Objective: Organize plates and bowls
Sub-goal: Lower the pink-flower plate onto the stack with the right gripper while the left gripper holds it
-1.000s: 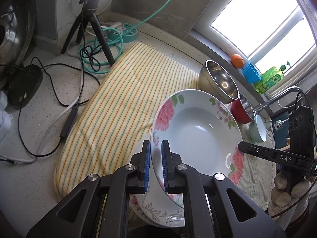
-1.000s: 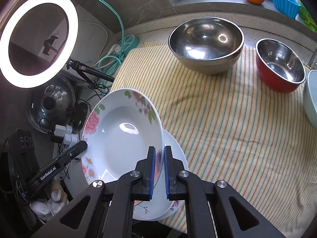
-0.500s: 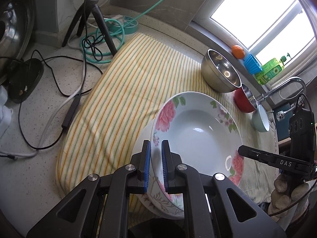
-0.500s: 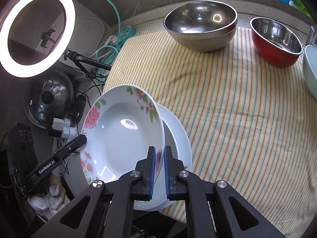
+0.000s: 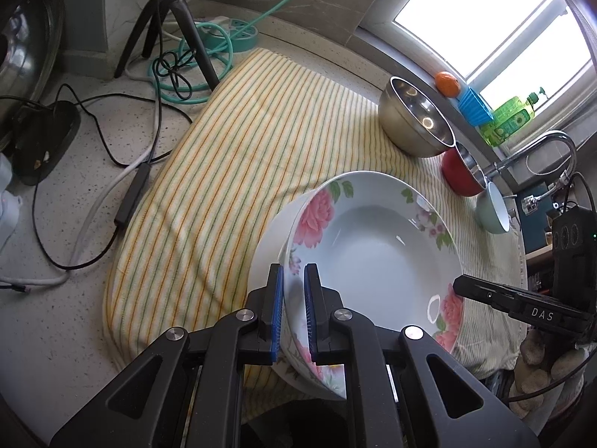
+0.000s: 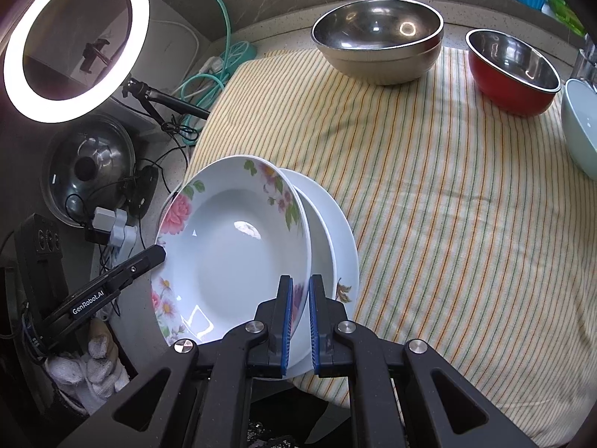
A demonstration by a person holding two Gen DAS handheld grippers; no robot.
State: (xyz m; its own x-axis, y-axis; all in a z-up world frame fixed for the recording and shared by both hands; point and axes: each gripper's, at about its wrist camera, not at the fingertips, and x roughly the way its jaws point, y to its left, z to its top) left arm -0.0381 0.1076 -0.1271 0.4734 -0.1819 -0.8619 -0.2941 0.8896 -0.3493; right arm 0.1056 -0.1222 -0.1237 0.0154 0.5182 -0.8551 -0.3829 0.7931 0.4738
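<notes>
Both tongs are clenched on opposite rims of the same floral plate (image 5: 373, 257): the left tongs (image 5: 293, 310) pinch its near rim in the left wrist view, and the right tongs (image 6: 298, 321) pinch its near rim in the right wrist view. The plate sits tilted over a plain white plate (image 6: 335, 231) at the near edge of the striped cloth (image 6: 429, 171) spread on the table (image 5: 56, 298); whether the two plates touch cannot be told. Only the right wrist view shows the white plate's broad rim and a small leaf print on it; in the left view it is just a pale sliver left of the floral plate. The right view also shows the ring light (image 6: 74, 37), a pot lid (image 6: 89, 168) and a gloved hand (image 6: 93, 366) under the other tool. The left view alone takes in the window (image 5: 485, 26), the faucet (image 5: 552, 149), a green bottle (image 5: 511, 119) and the light's tripod (image 5: 168, 26). Both show the steel bowl (image 6: 377, 41), the red bowl (image 6: 511, 71), the pale green bowl (image 5: 494, 209), the orange (image 5: 447, 83) and the blue cup (image 5: 475, 106) along the far side.
</notes>
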